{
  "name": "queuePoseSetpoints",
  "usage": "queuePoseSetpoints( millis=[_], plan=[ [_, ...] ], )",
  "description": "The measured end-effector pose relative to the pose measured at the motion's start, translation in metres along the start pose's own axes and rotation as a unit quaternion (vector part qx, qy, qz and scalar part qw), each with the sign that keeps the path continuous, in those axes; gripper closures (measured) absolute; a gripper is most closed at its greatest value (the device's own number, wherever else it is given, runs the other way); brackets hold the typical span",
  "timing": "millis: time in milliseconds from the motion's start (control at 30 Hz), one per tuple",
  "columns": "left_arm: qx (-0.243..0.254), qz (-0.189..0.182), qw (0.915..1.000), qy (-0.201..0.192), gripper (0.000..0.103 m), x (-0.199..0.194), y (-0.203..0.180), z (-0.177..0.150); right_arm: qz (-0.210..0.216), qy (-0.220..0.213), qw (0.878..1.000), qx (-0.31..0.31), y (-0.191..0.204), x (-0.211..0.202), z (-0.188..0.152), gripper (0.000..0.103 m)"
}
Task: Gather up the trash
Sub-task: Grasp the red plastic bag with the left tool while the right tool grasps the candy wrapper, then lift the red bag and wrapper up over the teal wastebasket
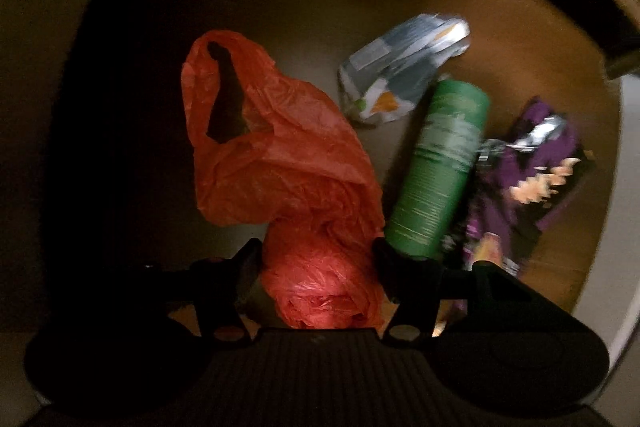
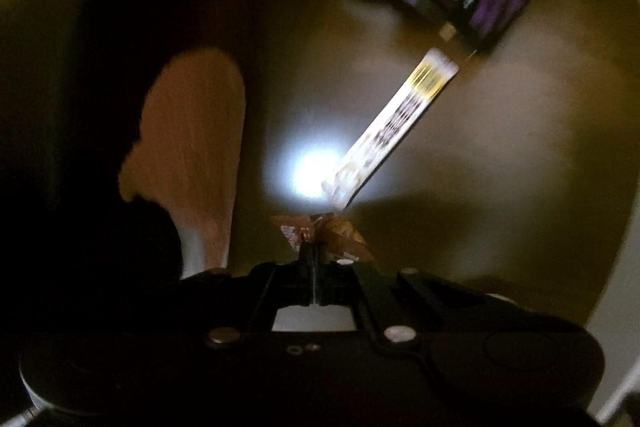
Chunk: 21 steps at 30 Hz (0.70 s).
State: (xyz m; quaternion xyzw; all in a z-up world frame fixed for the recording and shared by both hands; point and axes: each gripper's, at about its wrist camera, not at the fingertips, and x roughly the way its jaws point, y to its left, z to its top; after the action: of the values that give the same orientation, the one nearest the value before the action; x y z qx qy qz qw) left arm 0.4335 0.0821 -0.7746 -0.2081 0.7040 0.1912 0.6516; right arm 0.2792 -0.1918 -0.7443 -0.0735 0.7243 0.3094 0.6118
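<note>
A: What are the left tongs (image 1: 320, 267) holding?

B: They are squeezing the bunched end of an orange plastic bag (image 1: 280, 163). The rest of the bag is hanging out in front of them, with its handle loop open.

A: And the right tongs (image 2: 314, 247)?

B: They are pinching shut on a small brown wrapper (image 2: 340, 231). It is blurry, so I cannot read it.

A: What is lying near the bag?

B: A green can (image 1: 436, 167) is lying just beside it on the round wooden counter (image 1: 520, 39). A purple snack bag (image 1: 528, 179) is touching the can on the other side. A silver crumpled wrapper (image 1: 396, 75) is sitting past the can's far end.

A: Anything else?

B: A long white and yellow stick packet (image 2: 396, 123) is lying on the counter near the purple snack bag. A bright light spot (image 2: 308, 175) is shining by its near end.
</note>
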Motion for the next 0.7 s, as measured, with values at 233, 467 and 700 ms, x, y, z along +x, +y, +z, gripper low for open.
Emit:
queuePoseSetpoints(
  millis=[233, 467, 700],
  plan=[
    [0.027, -0.022, 0.9989, -0.031, 0.044, -0.099, -0.016, -0.005, -0.020, -0.088, 0.995, 0.039, 0.005, -0.102, 0.020, 0.103],
    [0.081, -0.038, 0.9924, -0.084, 0.044, -0.232, -0.040, -0.007, -0.038, -0.176, 0.982, 0.055, 0.023, -0.225, 0.046, 0.103],
    [0.118, -0.048, 0.9808, -0.148, 0.044, -0.362, -0.045, -0.007, -0.047, -0.275, 0.958, 0.068, 0.054, -0.357, 0.073, 0.103]
  ],
)
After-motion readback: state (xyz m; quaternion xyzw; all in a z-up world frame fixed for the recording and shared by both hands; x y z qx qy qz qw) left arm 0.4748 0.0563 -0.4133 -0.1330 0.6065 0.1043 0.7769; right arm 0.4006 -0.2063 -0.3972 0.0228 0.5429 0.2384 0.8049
